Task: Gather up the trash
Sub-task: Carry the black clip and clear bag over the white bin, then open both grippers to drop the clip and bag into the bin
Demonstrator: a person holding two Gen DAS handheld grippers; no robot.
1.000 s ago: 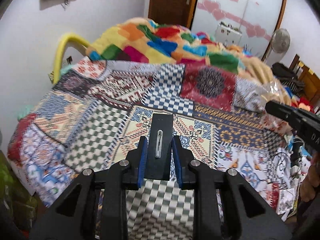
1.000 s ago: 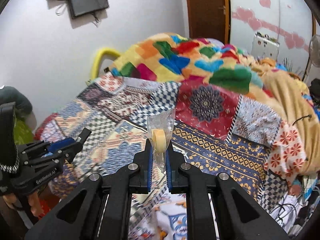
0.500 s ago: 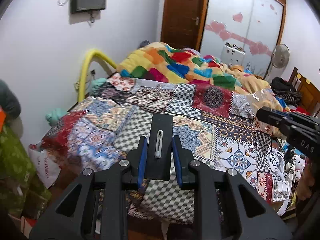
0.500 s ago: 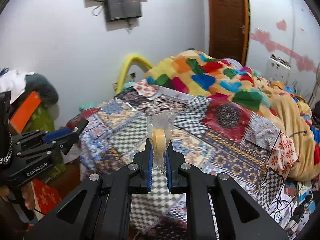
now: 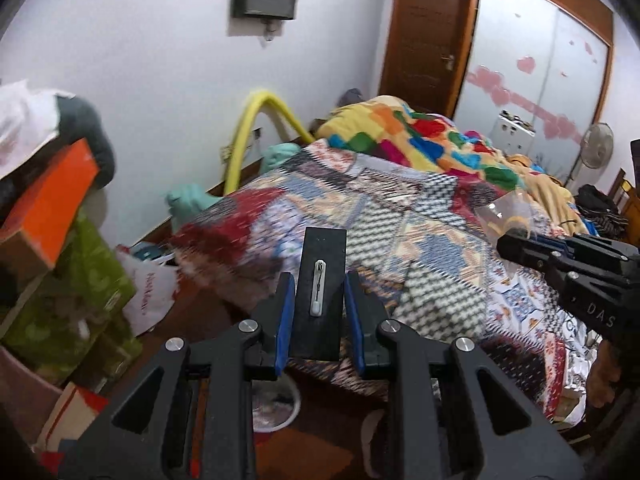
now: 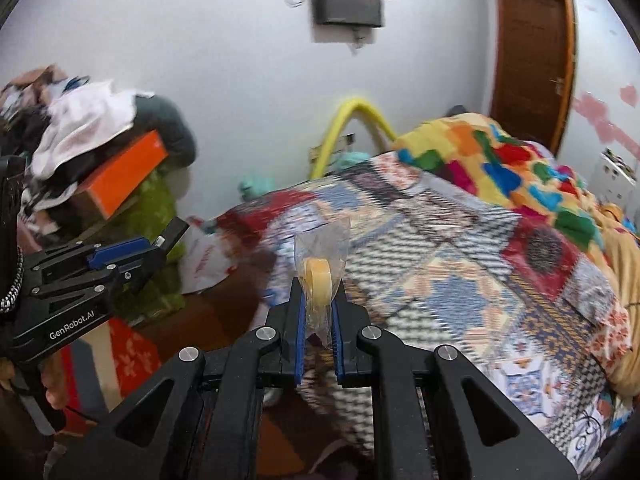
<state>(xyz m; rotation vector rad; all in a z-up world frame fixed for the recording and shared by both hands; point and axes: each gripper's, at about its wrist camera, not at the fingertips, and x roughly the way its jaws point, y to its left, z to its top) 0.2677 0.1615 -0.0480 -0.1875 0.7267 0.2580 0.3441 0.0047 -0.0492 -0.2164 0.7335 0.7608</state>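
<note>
Your left gripper (image 5: 319, 300) is pinching a flat black card (image 5: 323, 280) with a small white safety pin (image 5: 318, 289) on its face; the card's lower edge is hidden behind the jaws. Your right gripper (image 6: 319, 300) is pressed together on a clear plastic bag (image 6: 322, 248) with a yellow tape roll (image 6: 318, 276) inside; the bag's bottom is lost between the fingers. Both tools hang over the near left corner of the patchwork bedspread (image 6: 460, 264), which is blurred. At far left, a stack with an orange box (image 6: 120, 176) is cut off by the frame, its contents hard to make out
</note>
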